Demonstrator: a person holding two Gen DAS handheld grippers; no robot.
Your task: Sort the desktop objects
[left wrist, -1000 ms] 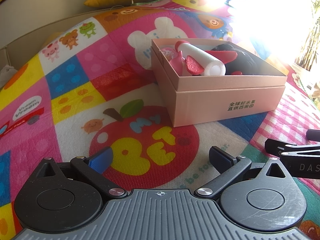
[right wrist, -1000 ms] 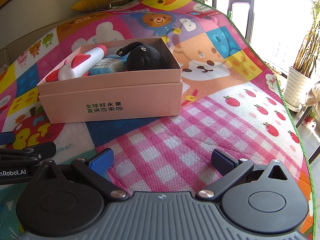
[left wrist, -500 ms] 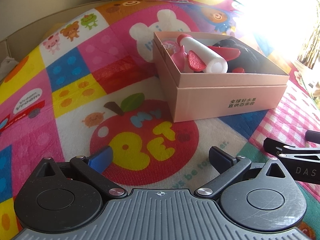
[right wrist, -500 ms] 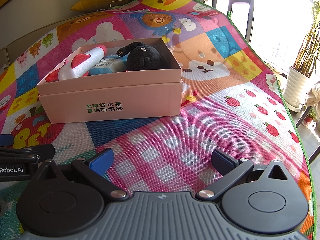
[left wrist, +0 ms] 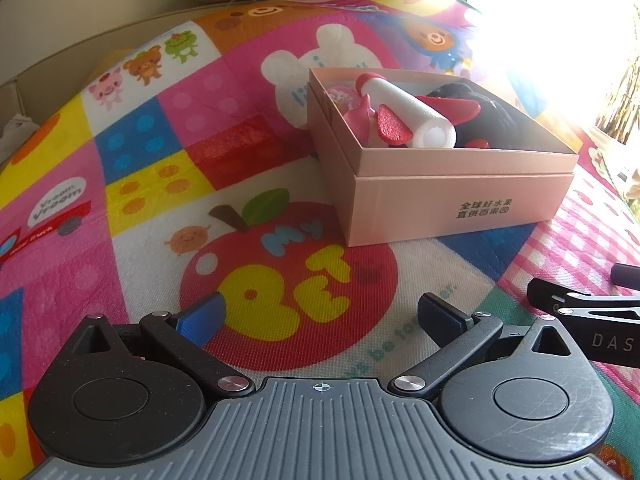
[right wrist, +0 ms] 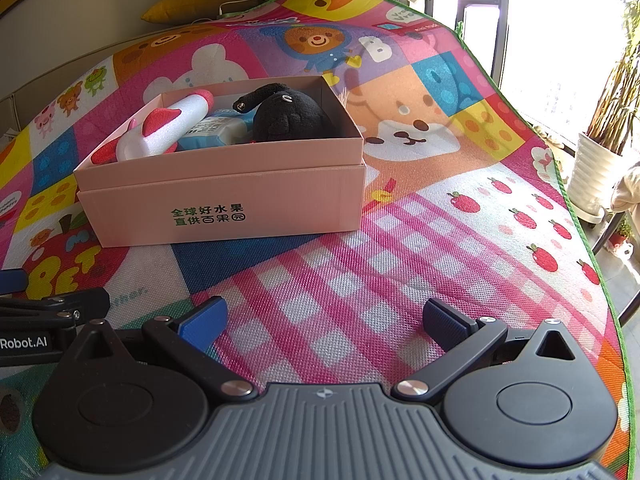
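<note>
Both the left gripper (left wrist: 320, 312) and right gripper (right wrist: 326, 316) gape wide, holding nothing, low in frame. The toys, foam rocket (left wrist: 404, 114) and black plush (right wrist: 290, 118), lie gathered inside the pink box (right wrist: 224, 196) at centre, seemingly sorted.

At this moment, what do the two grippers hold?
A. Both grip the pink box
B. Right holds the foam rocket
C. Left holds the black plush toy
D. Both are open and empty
D: the left gripper and right gripper have their fingers spread over bare play mat, while the black plush toy and foam rocket lie inside the pink box.
</note>
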